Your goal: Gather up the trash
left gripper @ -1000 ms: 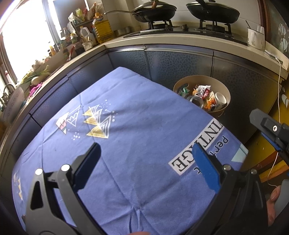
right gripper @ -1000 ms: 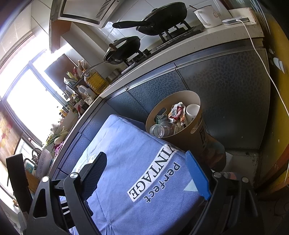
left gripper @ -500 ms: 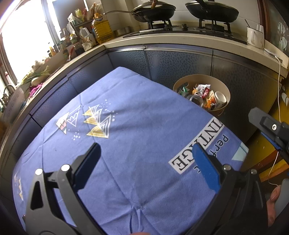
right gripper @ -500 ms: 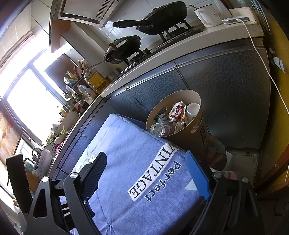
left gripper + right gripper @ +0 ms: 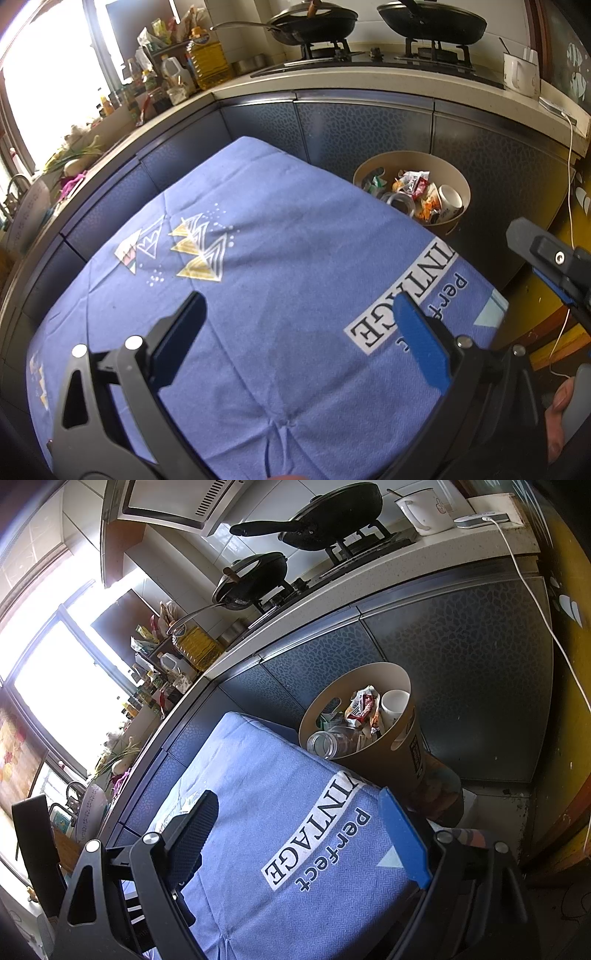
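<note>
A tan round trash bin (image 5: 458,221) (image 5: 373,758) stands on the floor past the far right corner of the table. It holds wrappers (image 5: 412,182) (image 5: 364,703), a white paper cup (image 5: 450,197) (image 5: 395,703) and a clear jar (image 5: 327,744). My left gripper (image 5: 299,326) is open and empty above the blue tablecloth (image 5: 277,295). My right gripper (image 5: 299,819) is open and empty over the table's right end, short of the bin. It also shows at the right edge of the left wrist view (image 5: 554,258).
The blue cloth (image 5: 280,812) carries "VINTAGE perfect" print and triangle designs. Dark cabinet fronts (image 5: 369,125) wrap the far and left sides. The counter carries two black pans (image 5: 432,16), bottles (image 5: 207,62) and a white mug (image 5: 521,74). A white cable (image 5: 539,605) hangs at right.
Almost nothing differs. The views shift very slightly, and both grippers stay open and empty over the table.
</note>
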`<state>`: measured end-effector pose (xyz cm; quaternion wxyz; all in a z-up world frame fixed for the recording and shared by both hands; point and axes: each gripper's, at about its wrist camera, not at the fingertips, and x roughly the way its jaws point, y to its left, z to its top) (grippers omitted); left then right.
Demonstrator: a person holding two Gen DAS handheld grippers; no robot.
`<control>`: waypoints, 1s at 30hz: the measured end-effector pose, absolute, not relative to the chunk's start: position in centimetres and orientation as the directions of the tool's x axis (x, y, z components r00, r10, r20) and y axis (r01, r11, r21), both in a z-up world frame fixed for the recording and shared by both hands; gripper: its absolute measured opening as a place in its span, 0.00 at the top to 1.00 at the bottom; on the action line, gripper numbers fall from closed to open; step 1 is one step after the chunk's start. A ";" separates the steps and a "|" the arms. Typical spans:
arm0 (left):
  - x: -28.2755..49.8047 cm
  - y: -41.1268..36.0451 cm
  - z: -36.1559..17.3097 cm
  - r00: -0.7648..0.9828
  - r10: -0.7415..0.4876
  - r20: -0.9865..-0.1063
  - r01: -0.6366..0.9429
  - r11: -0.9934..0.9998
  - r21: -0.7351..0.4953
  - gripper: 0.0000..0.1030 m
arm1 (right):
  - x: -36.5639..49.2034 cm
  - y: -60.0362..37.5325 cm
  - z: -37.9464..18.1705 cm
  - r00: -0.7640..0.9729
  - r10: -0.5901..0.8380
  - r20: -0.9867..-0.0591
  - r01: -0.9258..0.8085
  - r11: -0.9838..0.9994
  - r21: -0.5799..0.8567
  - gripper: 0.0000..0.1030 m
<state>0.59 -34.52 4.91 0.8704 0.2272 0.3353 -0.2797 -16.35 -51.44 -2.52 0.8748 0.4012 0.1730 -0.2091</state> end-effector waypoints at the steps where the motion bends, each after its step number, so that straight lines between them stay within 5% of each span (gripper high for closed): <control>1: 0.6 -34.6 4.9 0.619 -0.335 -0.711 0.639 0.740 0.208 0.06 | -16.3 -51.4 -2.5 0.853 -0.227 -0.471 0.505 0.591 0.630 0.17; 30: 0.4 -34.8 4.9 0.620 -0.331 -0.711 0.638 0.740 0.211 0.06 | -15.9 -51.3 -2.0 0.857 -0.220 -0.467 0.496 0.601 0.627 0.17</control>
